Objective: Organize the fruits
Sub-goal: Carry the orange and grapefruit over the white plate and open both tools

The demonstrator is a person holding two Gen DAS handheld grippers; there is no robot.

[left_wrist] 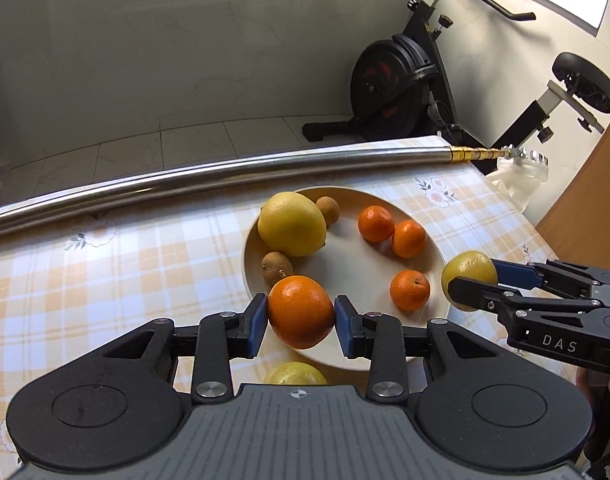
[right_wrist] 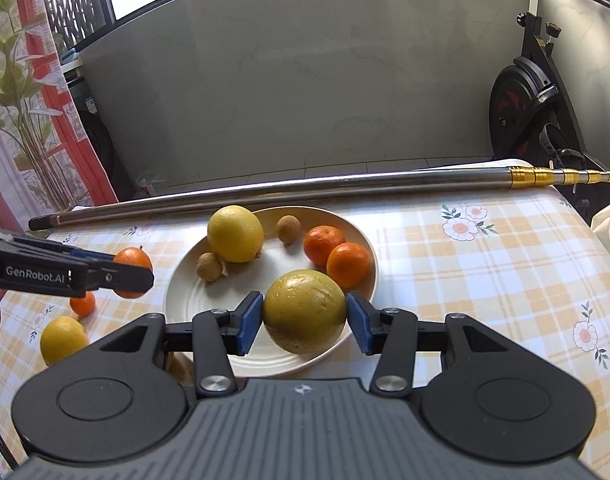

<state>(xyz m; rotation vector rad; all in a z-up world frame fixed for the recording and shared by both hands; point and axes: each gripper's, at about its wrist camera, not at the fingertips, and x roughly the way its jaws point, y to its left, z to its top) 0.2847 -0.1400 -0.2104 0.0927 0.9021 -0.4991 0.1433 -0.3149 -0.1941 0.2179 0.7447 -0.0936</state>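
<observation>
The left gripper (left_wrist: 301, 312) has its fingers (left_wrist: 255, 322) closed partway on an orange (left_wrist: 301, 310), the blue pads pressing its two sides at the widest girth. The right gripper (right_wrist: 305, 317) holds a yellow-green citrus fruit (right_wrist: 304, 311) the same way, pads on opposite flanks. Both fruits hang over the near rim of the cream plate (left_wrist: 345, 248); just beyond the fingers lie a large lemon (left_wrist: 292, 224), three mandarins (left_wrist: 376, 223) and small brown longans (left_wrist: 277, 267).

Both held fruits look firm, round and moderately heavy, with waxy skin likely to slip or roll if pinched off-centre, so the equator grip seems right. Squeezing harder would probably bruise the rind. On the table to the left of the right fingers, another lemon (right_wrist: 63, 340) and a mandarin (right_wrist: 83, 304) wait.
</observation>
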